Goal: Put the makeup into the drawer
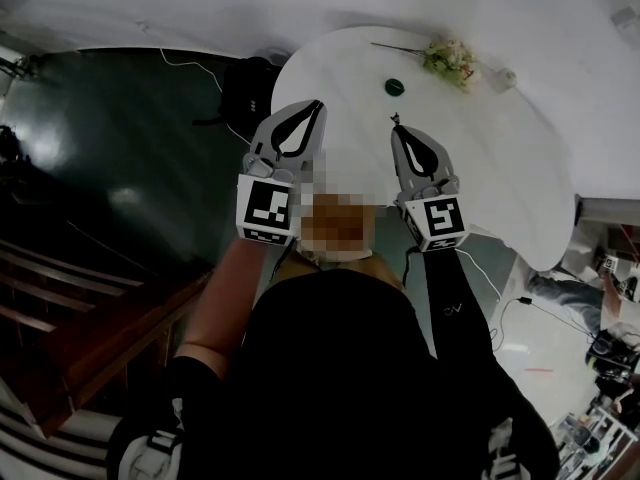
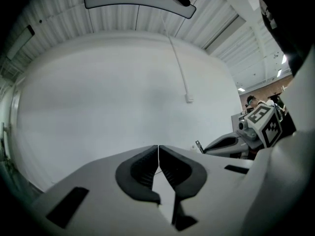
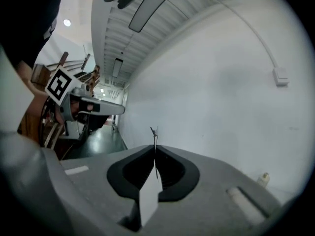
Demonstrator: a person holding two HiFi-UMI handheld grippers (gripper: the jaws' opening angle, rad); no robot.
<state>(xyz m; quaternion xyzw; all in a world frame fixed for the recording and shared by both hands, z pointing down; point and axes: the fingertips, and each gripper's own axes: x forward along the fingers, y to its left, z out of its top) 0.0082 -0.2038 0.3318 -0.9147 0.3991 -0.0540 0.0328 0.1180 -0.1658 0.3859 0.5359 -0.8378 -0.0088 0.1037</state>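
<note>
Both grippers are held up, pointing level, in front of the person over a white table [image 1: 500,168]. My left gripper [image 1: 316,103] [image 2: 158,146] is shut, with nothing between its pads. The right gripper [image 1: 395,123] [image 3: 155,146] is shut too. A tiny dark sliver [image 3: 154,132] sticks out past its tips; I cannot tell what it is or whether it is gripped. A small round dark-green item [image 1: 395,87] lies on the far part of the table. No drawer shows in any view. Both gripper views face a plain white wall.
A bunch of pale flowers [image 1: 450,60] and a small white object [image 1: 503,78] lie at the table's far side. A black bag [image 1: 245,93] sits on the dark floor at the left. Wooden furniture [image 1: 60,298] is lower left, clutter and cables [image 1: 610,348] lower right.
</note>
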